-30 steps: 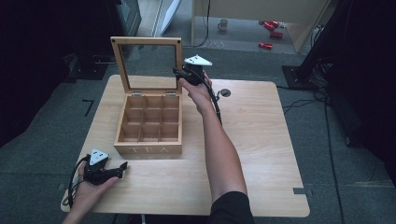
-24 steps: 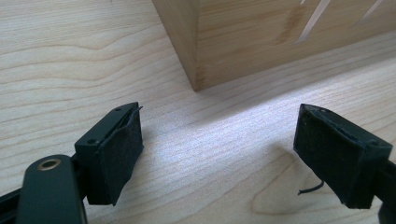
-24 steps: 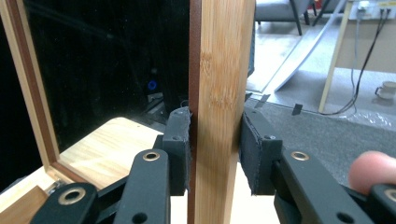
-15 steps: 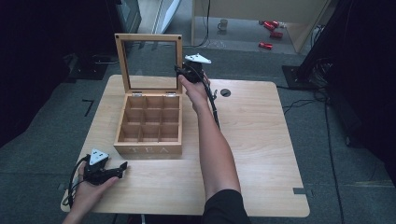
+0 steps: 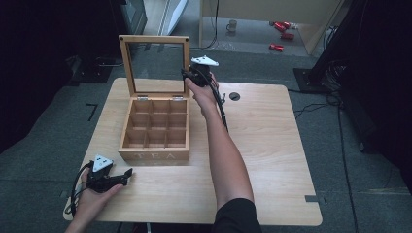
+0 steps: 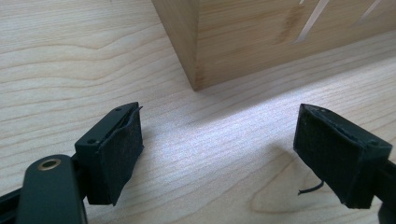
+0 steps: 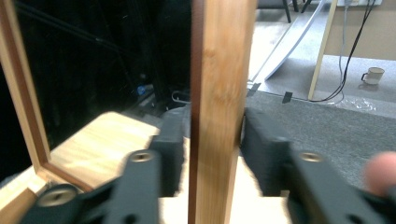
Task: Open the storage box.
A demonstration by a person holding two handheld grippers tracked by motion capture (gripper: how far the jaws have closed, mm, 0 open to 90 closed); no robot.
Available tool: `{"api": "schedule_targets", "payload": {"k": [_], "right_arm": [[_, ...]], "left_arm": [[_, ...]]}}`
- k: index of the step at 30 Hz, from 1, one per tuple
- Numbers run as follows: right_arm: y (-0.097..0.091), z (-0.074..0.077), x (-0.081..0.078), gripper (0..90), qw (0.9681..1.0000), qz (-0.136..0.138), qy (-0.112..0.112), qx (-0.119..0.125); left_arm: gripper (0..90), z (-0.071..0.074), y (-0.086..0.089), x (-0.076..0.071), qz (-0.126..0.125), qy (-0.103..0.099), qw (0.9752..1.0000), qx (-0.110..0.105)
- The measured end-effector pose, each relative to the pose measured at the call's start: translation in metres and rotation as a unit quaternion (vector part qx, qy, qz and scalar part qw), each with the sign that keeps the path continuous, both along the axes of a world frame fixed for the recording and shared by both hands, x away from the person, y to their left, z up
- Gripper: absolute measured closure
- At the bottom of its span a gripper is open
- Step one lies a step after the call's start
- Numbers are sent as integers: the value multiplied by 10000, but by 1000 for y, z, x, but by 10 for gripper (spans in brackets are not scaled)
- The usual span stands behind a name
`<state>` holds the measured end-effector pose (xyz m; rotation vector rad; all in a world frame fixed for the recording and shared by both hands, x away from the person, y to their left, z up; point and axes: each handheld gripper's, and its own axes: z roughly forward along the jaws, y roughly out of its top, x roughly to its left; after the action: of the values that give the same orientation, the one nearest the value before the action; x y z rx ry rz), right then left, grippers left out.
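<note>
Lid-raising step, by the look of it, and close to done: wooden tea box (image 5: 154,130) near the middle of the worktop (image 5: 272,145), its glass-paned lid (image 5: 154,65) up and roughly vertical on the rear hinges, nine compartments bare. Right gripper (image 5: 193,76) clamped on the right-hand bar of the lid frame (image 7: 219,107), one pad on each face of the wood in the right gripper view, no gap visible. Right arm stretched long across the worktop from the near edge, forearm beside the box's right wall, hand (image 5: 204,94) raised at the far end with the gripper's grey plate uppermost. Next move, as a judgement only: tip the lid a little past vertical so it rests on its hinges, then loosen the pads slowly and draw back sideways, clear of the frame, since a quick release could let the lid drop. Left gripper (image 5: 121,177) low at the near left corner of the worktop, lying in the left hand (image 5: 90,204), jaws wide apart and holding nothing, aimed at the box's front corner (image 6: 196,56) just ahead.
</note>
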<state>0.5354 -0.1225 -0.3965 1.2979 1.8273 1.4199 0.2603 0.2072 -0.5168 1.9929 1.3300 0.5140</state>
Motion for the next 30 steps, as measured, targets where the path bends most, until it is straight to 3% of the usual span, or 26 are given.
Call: {"api": "schedule_targets", "payload": {"k": [9, 12, 20, 27, 30], "right_arm": [[2, 11, -23, 220, 9990, 351, 5, -290], [1, 15, -33, 134, 9985, 347, 18, -428], [-13, 23, -64, 33, 9988, 287, 94, -386], [-29, 26, -89, 12, 9989, 294, 120, -357], [-37, 25, -99, 12, 9986, 226, 139, -459]], "left_arm": [[162, 0, 0, 0, -1, 3, 10000, 17], [162, 0, -1, 0, 1, -4, 10000, 35], [162, 0, -2, 0, 11, -11, 10000, 52], [162, 0, -2, 0, 4, -9, 10000, 67], [162, 0, -2, 0, 10, -17, 10000, 61]]}}
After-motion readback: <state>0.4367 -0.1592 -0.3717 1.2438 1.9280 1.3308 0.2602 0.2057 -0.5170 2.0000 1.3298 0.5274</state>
